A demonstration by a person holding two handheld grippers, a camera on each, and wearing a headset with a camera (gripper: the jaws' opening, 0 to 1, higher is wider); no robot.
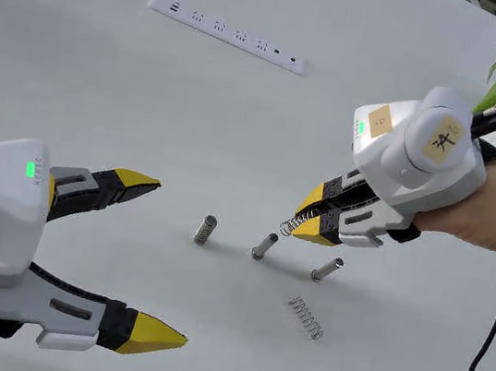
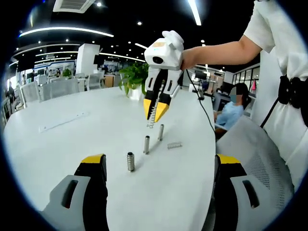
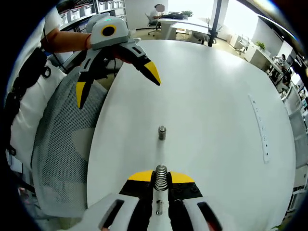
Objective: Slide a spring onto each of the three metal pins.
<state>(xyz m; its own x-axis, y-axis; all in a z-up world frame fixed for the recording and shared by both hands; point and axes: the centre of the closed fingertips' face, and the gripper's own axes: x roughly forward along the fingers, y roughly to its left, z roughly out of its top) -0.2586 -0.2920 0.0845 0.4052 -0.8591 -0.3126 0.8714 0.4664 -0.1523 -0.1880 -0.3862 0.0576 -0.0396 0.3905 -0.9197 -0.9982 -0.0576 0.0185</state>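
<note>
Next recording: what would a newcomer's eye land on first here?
The right tongs, shut on a spring, hang just above the three metal pins on the white table. The leftmost pin already wears a spring, the middle pin and right pin stand bare, and a loose spring lies near them. The left tongs gape open at the near left.

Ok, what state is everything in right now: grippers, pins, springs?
left gripper: open, empty
right gripper: shut on held spring
held spring: gripped, not yet on a pin
pin nearest left gripper: upright, spring on it
middle pin: upright, bare
third pin: upright, bare
loose spring: lying flat, untouched
power strip: nothing plugged in
</note>
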